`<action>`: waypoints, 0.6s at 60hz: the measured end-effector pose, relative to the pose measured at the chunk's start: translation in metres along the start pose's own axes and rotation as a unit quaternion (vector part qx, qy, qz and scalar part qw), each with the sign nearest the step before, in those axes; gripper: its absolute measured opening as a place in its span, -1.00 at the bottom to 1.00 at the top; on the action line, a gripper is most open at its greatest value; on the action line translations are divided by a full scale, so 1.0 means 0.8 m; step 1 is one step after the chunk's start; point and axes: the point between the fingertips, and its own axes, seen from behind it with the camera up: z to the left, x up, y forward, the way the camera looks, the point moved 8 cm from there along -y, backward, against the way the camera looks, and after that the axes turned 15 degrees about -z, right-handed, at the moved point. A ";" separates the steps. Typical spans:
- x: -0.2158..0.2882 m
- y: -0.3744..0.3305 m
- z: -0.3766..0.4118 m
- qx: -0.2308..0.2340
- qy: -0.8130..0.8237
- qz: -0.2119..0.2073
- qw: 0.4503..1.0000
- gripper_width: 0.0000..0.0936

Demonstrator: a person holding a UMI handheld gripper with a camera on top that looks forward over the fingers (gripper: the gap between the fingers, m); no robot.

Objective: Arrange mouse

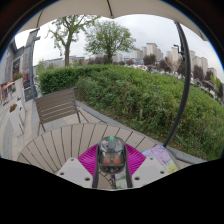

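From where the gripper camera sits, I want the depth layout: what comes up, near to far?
Mouse between the jaws' pink pads → slatted round table → wooden bench → green hedge → trees and buildings.

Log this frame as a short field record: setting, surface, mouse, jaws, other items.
setting: outdoors, with hedge, trees and buildings beyond
surface: slatted wooden table
mouse: dark mouse between the pink pads
gripper: gripper over the table; whether the pads press on the mouse cannot be told
other items: wooden chair beyond the table; pale printed item on the table beside the mouse
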 end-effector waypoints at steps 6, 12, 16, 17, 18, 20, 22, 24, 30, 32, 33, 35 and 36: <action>-0.015 0.021 -0.080 -0.019 -0.012 0.014 1.000 -0.19; -0.071 0.041 -0.141 -0.040 0.004 0.049 0.998 -0.19; -0.111 0.052 -0.165 -0.046 0.012 0.071 0.996 -0.18; -0.120 0.053 -0.168 -0.045 0.015 0.074 0.996 -0.18; -0.133 0.051 -0.172 -0.043 0.016 0.077 0.996 -0.18; -0.142 0.048 -0.178 -0.038 0.015 0.082 0.996 -0.17; -0.154 0.047 -0.181 -0.034 0.015 0.087 0.995 -0.11; -0.152 0.042 -0.178 -0.026 0.013 0.077 0.997 -0.06; -0.149 0.036 -0.184 -0.031 0.011 0.097 0.995 0.52; -0.142 0.032 -0.189 -0.046 0.009 0.095 0.994 0.85; -0.136 0.029 -0.190 -0.052 0.006 0.094 0.994 0.78; -0.125 0.018 -0.192 -0.057 0.000 0.097 0.994 0.76; -0.118 0.009 -0.184 -0.055 -0.003 0.099 0.994 0.79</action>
